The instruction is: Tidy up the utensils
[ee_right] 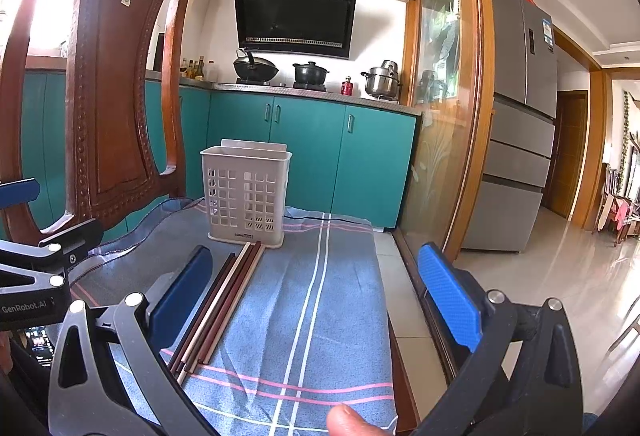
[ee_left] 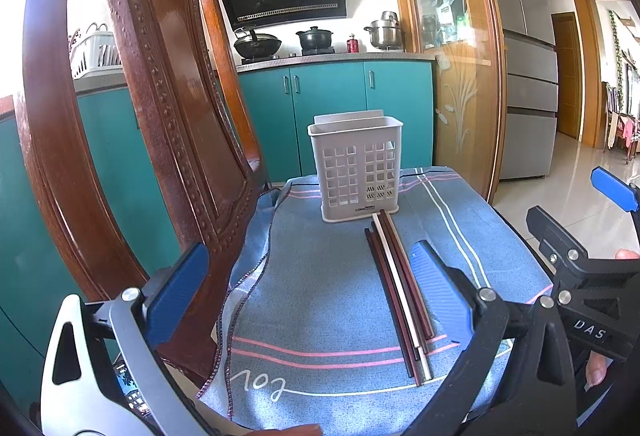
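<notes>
A white slotted utensil holder stands upright at the far end of a blue striped cloth; it also shows in the right wrist view. Several chopsticks, dark red and one pale, lie side by side on the cloth in front of it, also seen in the right wrist view. My left gripper is open and empty, the chopsticks lying just inside its right finger. My right gripper is open and empty, the chopsticks beside its left finger.
A carved wooden chair back rises at the left of the cloth. The right gripper's body is close at the left view's right edge. Teal cabinets, a glass partition and a fridge stand beyond.
</notes>
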### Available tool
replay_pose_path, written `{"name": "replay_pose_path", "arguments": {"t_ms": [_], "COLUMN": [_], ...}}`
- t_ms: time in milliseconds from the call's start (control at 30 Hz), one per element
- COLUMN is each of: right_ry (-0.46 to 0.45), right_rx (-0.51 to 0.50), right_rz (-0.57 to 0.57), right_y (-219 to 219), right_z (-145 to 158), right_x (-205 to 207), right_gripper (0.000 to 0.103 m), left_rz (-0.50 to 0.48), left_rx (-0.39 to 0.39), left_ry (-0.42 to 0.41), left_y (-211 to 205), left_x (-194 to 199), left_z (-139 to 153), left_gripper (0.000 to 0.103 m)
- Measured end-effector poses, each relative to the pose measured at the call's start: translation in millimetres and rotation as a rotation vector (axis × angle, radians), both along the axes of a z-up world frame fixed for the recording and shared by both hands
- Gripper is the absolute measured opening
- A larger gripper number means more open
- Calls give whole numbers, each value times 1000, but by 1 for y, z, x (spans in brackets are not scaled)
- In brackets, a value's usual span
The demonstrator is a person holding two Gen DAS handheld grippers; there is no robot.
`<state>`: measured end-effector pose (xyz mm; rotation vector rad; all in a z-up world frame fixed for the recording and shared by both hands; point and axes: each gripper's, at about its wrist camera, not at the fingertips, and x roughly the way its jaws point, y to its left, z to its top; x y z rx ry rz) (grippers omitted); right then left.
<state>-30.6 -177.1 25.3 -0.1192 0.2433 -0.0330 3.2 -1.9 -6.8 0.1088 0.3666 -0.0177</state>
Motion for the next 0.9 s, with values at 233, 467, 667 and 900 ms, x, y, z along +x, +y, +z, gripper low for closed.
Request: {"name": "replay_pose_path", "arguments": {"t_ms": [233, 467, 667, 900], "right_ry": [-1, 2, 3, 3], "right_rx": [-1, -1, -3, -2], "right_rz": [0, 0, 1, 0], "right_y": [0, -1, -1, -1], "right_z": [-1, -1, -1, -1], "right_x": [0, 0, 0, 0], "right_gripper": [100, 100, 100, 100], "left_rz": [0, 1, 3, 4], "left_rx": [1, 2, 1, 2], "left_ry": [1, 1, 2, 2], "left_y": [1, 1, 0, 0], "left_x": [1, 1, 1, 1], "left_z": [1, 0, 1, 1], "left_gripper": [100, 100, 100, 100]}}
